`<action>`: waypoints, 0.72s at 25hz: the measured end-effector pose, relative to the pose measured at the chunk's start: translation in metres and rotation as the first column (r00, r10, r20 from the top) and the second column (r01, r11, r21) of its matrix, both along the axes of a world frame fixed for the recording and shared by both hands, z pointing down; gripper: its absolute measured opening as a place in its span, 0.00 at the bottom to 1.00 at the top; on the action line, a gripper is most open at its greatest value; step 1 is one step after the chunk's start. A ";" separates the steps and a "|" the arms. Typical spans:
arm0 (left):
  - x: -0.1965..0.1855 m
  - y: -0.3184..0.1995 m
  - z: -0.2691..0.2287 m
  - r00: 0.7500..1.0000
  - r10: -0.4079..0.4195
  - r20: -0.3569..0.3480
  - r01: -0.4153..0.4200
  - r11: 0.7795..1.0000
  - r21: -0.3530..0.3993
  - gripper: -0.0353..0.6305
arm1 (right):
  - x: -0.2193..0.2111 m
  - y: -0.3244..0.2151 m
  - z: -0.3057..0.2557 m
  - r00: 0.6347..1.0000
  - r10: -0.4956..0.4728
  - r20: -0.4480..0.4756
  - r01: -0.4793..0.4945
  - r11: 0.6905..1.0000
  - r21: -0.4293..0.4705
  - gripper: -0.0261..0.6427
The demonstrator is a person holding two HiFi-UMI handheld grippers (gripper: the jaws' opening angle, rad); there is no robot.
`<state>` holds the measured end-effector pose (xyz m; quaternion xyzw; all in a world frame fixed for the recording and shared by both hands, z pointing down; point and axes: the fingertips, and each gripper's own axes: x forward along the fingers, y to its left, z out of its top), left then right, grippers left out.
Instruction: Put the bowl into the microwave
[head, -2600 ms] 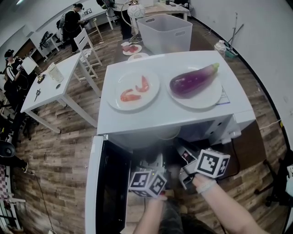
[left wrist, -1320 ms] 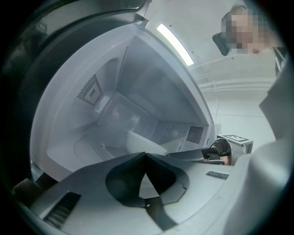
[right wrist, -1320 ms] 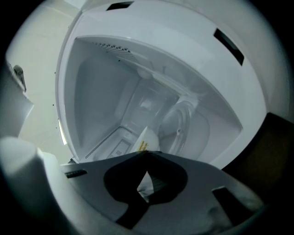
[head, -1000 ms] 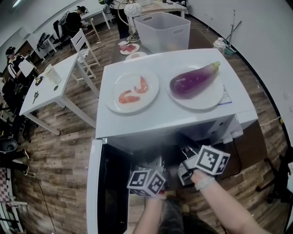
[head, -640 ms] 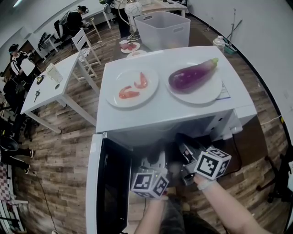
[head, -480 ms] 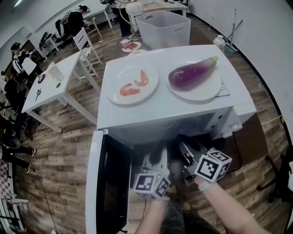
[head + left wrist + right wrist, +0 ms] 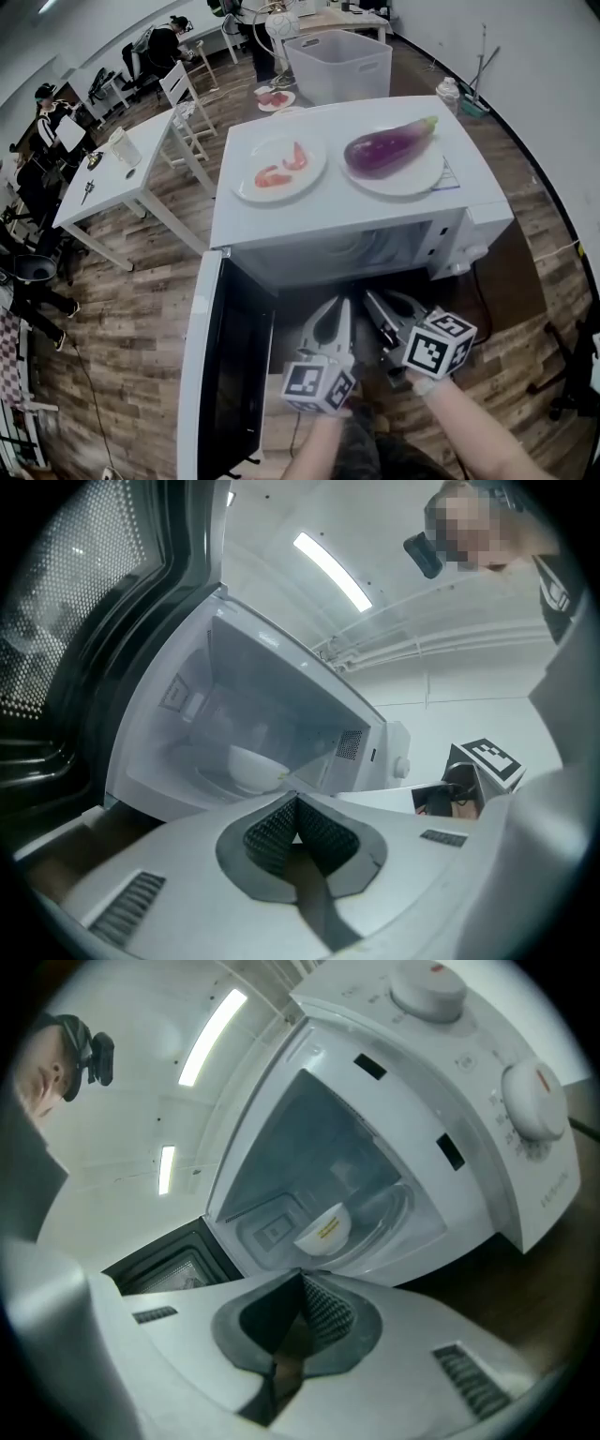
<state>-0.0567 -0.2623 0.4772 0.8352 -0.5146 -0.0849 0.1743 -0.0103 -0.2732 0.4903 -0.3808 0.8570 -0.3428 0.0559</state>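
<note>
White round bowl point(image 7: 323, 1227) sits inside the open white microwave point(image 7: 281, 220); left gripper point(image 7: 295, 801) and right gripper point(image 7: 302, 1279) both clenched, empty

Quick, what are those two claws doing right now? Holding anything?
Left claw: closed, holding nothing.
Right claw: closed, holding nothing.

Print on the bowl point(image 7: 323, 1229) too small for reading; microwave door point(image 7: 220, 375) partly beyond the head view's edge.
</note>
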 end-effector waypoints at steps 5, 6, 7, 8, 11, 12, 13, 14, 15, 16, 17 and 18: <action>0.003 0.020 -0.010 1.000 0.005 0.002 -0.005 1.000 0.010 0.05 | -0.006 0.021 -0.011 0.999 -0.042 -0.031 0.043 0.998 0.035 0.04; 0.004 0.024 -0.011 1.000 0.006 0.003 -0.006 1.000 0.009 0.05 | -0.008 0.026 -0.013 0.998 -0.052 -0.045 0.054 0.998 0.045 0.04; 0.004 0.028 -0.012 1.000 0.008 0.005 -0.008 1.000 0.007 0.05 | -0.010 0.030 -0.016 0.997 -0.059 -0.057 0.062 0.997 0.053 0.04; 0.004 0.033 -0.013 1.000 0.009 0.007 -0.009 1.000 0.005 0.05 | -0.010 0.034 -0.018 0.996 -0.063 -0.065 0.067 0.996 0.058 0.04; 0.006 0.045 -0.018 1.000 0.016 0.019 -0.017 1.000 0.010 0.05 | -0.010 0.045 -0.025 0.995 -0.070 -0.078 0.075 0.995 0.067 0.04; 0.007 0.048 -0.019 0.999 0.022 0.024 -0.022 1.000 0.014 0.05 | -0.010 0.049 -0.027 0.993 -0.075 -0.087 0.081 0.994 0.072 0.04; 0.008 0.052 -0.020 0.999 0.026 0.027 -0.027 0.999 0.018 0.05 | -0.010 0.052 -0.029 0.992 -0.080 -0.099 0.088 0.993 0.079 0.04; 0.008 0.055 -0.021 0.999 0.030 0.027 -0.030 0.999 0.022 0.05 | -0.010 0.056 -0.031 0.990 -0.083 -0.111 0.092 0.992 0.086 0.04; 0.008 0.058 -0.023 0.999 0.030 0.024 -0.031 0.999 0.025 0.05 | -0.010 0.058 -0.033 0.989 -0.084 -0.120 0.095 0.991 0.093 0.04; 0.008 0.060 -0.024 0.999 0.029 0.020 -0.030 0.999 0.028 0.05 | -0.010 0.060 -0.036 0.989 -0.084 -0.126 0.097 0.990 0.099 0.04; 0.007 0.063 -0.027 0.999 0.027 0.018 -0.028 0.999 0.028 0.05 | -0.010 0.063 -0.038 0.988 -0.085 -0.130 0.099 0.989 0.107 0.04; 0.006 0.066 -0.029 0.999 0.025 0.019 -0.026 0.999 0.028 0.05 | -0.011 0.067 -0.041 0.987 -0.088 -0.136 0.104 0.988 0.118 0.04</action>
